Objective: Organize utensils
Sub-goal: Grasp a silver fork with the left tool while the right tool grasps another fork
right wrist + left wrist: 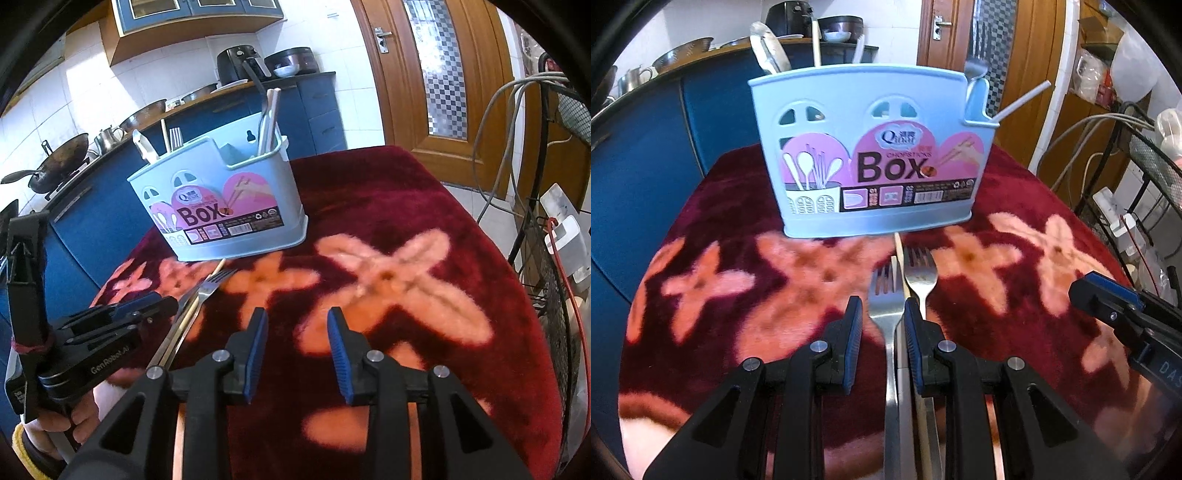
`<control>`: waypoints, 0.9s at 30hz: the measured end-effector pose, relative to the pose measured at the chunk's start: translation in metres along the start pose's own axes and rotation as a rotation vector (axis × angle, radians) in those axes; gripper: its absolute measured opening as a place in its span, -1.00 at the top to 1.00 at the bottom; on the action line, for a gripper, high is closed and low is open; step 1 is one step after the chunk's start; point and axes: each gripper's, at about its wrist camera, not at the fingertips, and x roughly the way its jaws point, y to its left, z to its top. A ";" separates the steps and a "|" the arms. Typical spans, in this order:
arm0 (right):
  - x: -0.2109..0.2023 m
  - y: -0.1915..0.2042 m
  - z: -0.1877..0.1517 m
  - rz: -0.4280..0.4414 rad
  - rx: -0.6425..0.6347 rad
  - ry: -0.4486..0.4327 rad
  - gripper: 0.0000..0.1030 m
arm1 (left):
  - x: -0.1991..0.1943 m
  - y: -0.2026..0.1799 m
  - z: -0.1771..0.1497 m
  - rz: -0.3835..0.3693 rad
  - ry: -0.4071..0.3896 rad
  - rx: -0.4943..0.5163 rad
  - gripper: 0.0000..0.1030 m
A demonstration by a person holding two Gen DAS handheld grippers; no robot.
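Steel forks (886,291) and a chopstick (899,258) lie on the red flowered cloth (713,229) before the blue utensil box (871,166); the left gripper (882,314) has its fingers spread around one fork's handle — whether they touch it, I cannot tell; the right gripper (297,325) hovers with fingers spread, empty.

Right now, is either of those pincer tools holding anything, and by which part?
Right gripper: nothing, jaws open. Left gripper straddles a fork at its handle on the blanket, beside a chopstick; whether it grips cannot be told.
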 end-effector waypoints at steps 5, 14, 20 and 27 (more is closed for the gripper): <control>0.003 -0.004 -0.001 0.007 0.012 0.005 0.29 | 0.005 -0.005 -0.001 0.000 0.008 0.025 0.54; 0.005 -0.008 -0.002 0.012 0.025 0.009 0.29 | 0.017 -0.004 0.006 -0.007 0.027 0.019 0.54; 0.007 -0.009 -0.002 0.014 0.031 0.011 0.29 | 0.011 0.004 0.007 -0.023 0.005 0.006 0.78; 0.008 -0.008 -0.002 0.018 0.028 0.016 0.29 | 0.015 0.012 0.008 0.016 0.032 -0.002 0.78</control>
